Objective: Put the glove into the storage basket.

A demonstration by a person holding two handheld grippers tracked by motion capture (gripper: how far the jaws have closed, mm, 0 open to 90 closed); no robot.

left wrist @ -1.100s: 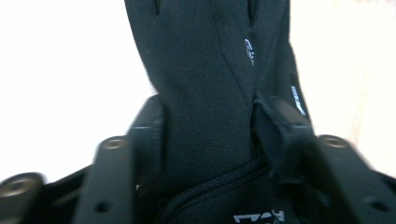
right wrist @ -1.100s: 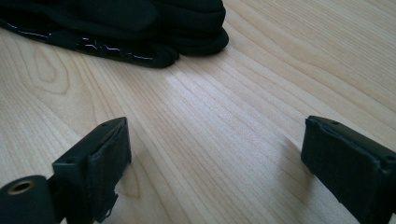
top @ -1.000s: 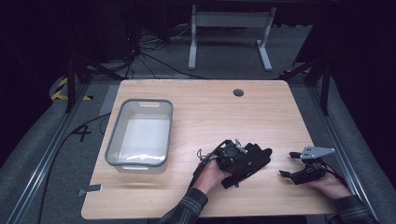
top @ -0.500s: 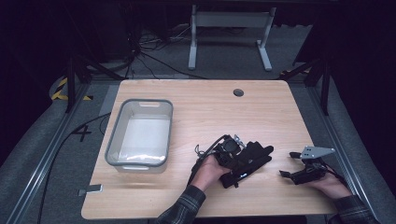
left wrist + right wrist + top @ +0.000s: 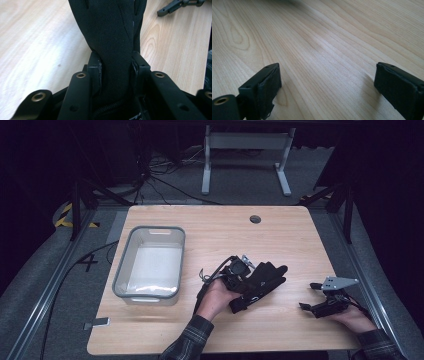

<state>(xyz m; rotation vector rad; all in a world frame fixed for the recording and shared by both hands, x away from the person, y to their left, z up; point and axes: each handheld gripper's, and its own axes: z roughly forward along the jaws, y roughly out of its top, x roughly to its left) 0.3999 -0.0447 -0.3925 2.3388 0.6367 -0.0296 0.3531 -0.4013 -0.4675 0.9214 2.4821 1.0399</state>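
Note:
A black glove (image 5: 267,274) is clamped in my left gripper (image 5: 243,281), held just above the wooden table (image 5: 225,230) near its front middle. In the left gripper view the glove (image 5: 112,37) runs up between the two jaws of the left gripper (image 5: 116,66), and both pads press into its fabric. My right gripper (image 5: 307,296) rests low at the front right of the table, apart from the glove. Its jaws stand wide open in the right gripper view (image 5: 329,82), with bare wood between them.
A clear plastic bin (image 5: 122,265) with a grey rim stands at the left of the table, nothing visible inside. A round cable hole (image 5: 255,219) sits near the far edge. The other gripper (image 5: 180,5) shows at the top right of the left gripper view.
My left hand has lifted the glove a little off the table and drawn it slightly toward the far side. The right gripper has stayed where it was.

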